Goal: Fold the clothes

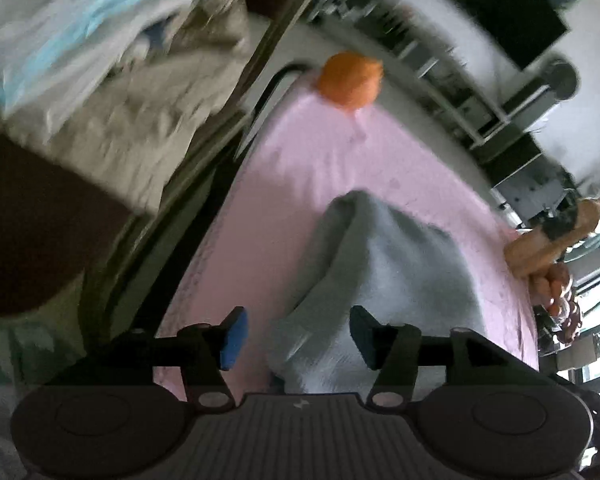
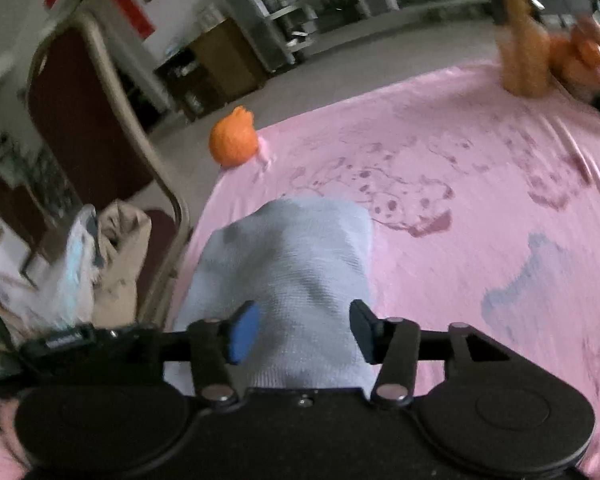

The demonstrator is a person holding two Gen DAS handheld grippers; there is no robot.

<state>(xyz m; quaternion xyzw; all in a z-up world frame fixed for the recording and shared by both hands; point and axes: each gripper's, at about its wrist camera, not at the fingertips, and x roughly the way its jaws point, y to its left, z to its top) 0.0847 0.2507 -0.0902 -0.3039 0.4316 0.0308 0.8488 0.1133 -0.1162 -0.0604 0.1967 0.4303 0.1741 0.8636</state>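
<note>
Left gripper (image 1: 298,336) hangs wide open over the grey knit garment (image 1: 380,264) on the pink surface (image 1: 300,152). Right gripper (image 2: 304,332) gapes too, gripping nothing, garment directly beneath.

A flat surface covered by a pink printed sheet (image 2: 480,184) is carrying a pale grey-blue knitted garment (image 2: 292,264), folded into a compact block. A round orange plush ball (image 2: 233,142) is sitting at the sheet's far corner, and a tan plush toy (image 2: 524,56) is standing at another edge.
</note>
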